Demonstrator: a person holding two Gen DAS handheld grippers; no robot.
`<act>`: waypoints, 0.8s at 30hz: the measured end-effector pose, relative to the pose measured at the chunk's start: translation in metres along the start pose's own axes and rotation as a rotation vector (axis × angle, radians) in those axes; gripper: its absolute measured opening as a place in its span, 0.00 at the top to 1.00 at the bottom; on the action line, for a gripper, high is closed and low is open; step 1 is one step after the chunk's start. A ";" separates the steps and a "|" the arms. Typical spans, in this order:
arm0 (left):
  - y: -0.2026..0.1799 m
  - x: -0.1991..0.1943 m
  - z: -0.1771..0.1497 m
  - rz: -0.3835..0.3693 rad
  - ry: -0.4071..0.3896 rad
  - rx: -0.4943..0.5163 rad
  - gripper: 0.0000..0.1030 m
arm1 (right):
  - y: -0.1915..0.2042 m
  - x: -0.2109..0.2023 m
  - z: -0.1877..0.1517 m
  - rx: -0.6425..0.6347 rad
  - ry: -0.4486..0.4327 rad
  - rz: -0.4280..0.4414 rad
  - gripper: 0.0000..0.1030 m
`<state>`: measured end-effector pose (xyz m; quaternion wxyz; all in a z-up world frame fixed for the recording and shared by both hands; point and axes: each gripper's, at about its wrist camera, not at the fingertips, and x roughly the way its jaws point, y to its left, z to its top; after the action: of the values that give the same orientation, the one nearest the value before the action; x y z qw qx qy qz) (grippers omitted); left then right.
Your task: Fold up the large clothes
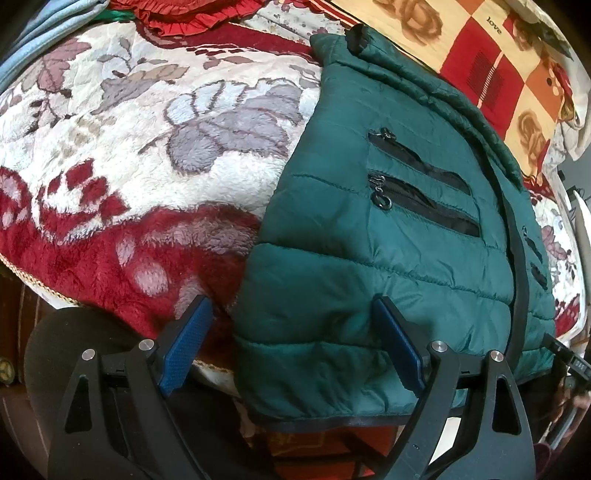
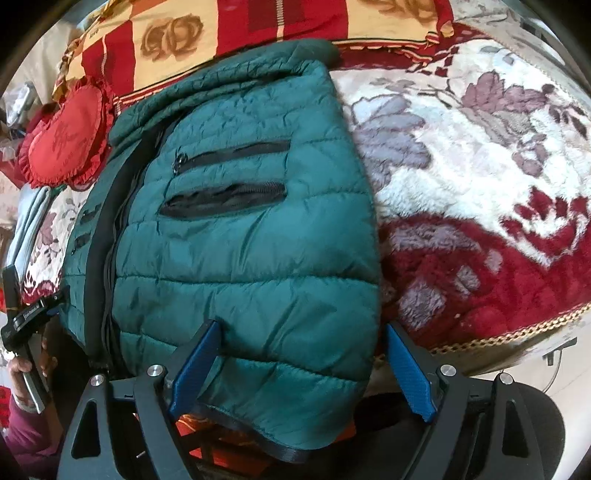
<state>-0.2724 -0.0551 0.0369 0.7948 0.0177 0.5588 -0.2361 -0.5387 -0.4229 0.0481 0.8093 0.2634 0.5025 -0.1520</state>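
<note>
Left wrist view: jacket (image 1: 388, 236) runs lengthwise away from you | hem corners sit, seemingly ungripped, inside both spread grippers, left gripper (image 1: 291, 343), right gripper (image 2: 303, 369).

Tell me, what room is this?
Probably a bedroom: a fluffy flowered blanket covers what looks like a bed, with a red frilly cushion and a green jacket on it.

A: Where does the jacket (image 1: 388, 229) lie?
B: On the blanket (image 1: 147, 155) that covers the bed, its hem hanging over the near edge.
A: And the tongs?
B: The left tongs (image 1: 291, 347) straddle the hem's left corner; the right tongs (image 2: 301, 369) straddle its right corner.
A: Behind it?
B: A pillow (image 2: 221, 33) past the collar, and a frilled cushion (image 2: 66, 136) to the left of that.
</note>
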 end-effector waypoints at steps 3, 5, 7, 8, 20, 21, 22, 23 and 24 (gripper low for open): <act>0.000 0.001 0.000 0.002 -0.001 0.002 0.14 | 0.002 0.000 0.000 -0.003 -0.005 0.006 0.16; -0.001 0.001 -0.001 0.006 -0.001 0.004 0.14 | 0.004 -0.001 0.000 -0.012 -0.010 0.012 0.16; -0.001 0.001 -0.001 0.009 -0.001 0.005 0.14 | 0.006 0.001 0.001 -0.018 -0.007 0.023 0.16; -0.001 0.001 -0.001 0.010 0.000 0.005 0.14 | 0.005 0.001 0.001 -0.019 -0.004 0.023 0.16; -0.001 0.002 -0.004 0.009 -0.005 0.006 0.14 | 0.006 0.004 0.004 -0.044 -0.007 0.030 0.48; -0.002 0.002 -0.005 0.007 -0.005 0.008 0.14 | 0.006 0.003 0.004 -0.053 -0.011 0.027 0.54; -0.002 0.003 -0.005 0.004 -0.006 0.009 0.14 | 0.006 0.002 0.003 -0.061 -0.015 0.026 0.57; -0.002 0.003 -0.006 0.002 -0.008 0.011 0.14 | 0.007 0.000 0.003 -0.072 -0.022 0.025 0.62; -0.003 0.003 -0.007 0.000 -0.011 0.013 0.14 | 0.008 -0.001 0.003 -0.079 -0.025 0.026 0.67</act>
<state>-0.2784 -0.0567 0.0323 0.7978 0.0216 0.5529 -0.2397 -0.5333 -0.4184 0.0525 0.8273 0.2359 0.4943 -0.1249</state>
